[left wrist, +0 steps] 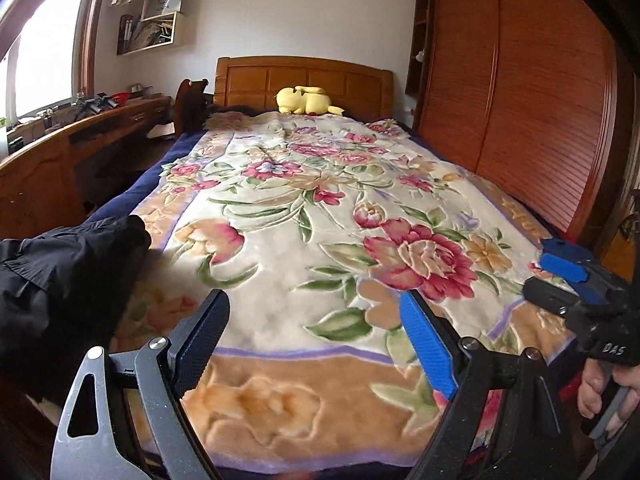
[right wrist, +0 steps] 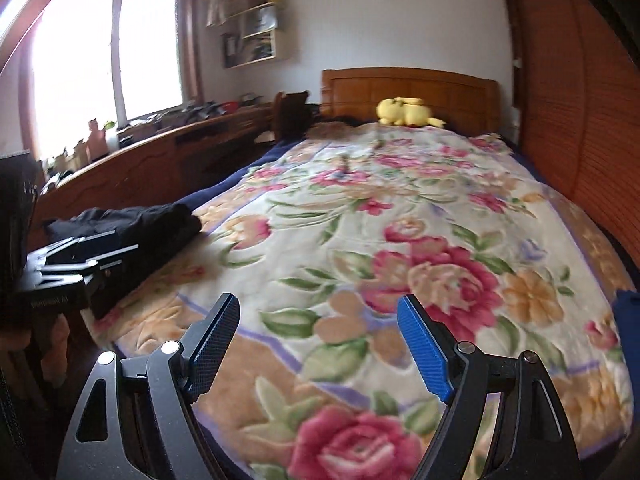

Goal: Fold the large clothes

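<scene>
Our left gripper [left wrist: 314,316] and right gripper [right wrist: 318,320] both hang with jaws spread wide and nothing between them, only the floral blanket [left wrist: 312,216] beneath. The black garment [right wrist: 132,232] lies bunched to the left of both claws, at the blanket's left edge, just beside the left claw and well apart from the right. We judge the risk is this: a pinch into the heap could catch several layers or the plush blanket with it, so the garment never spreads flat. Hanging near the edge, it could also slide off the bed. Beyond the claws, a yellow plush toy [left wrist: 306,100] lies against the headboard [left wrist: 304,80], clear of the work.
</scene>
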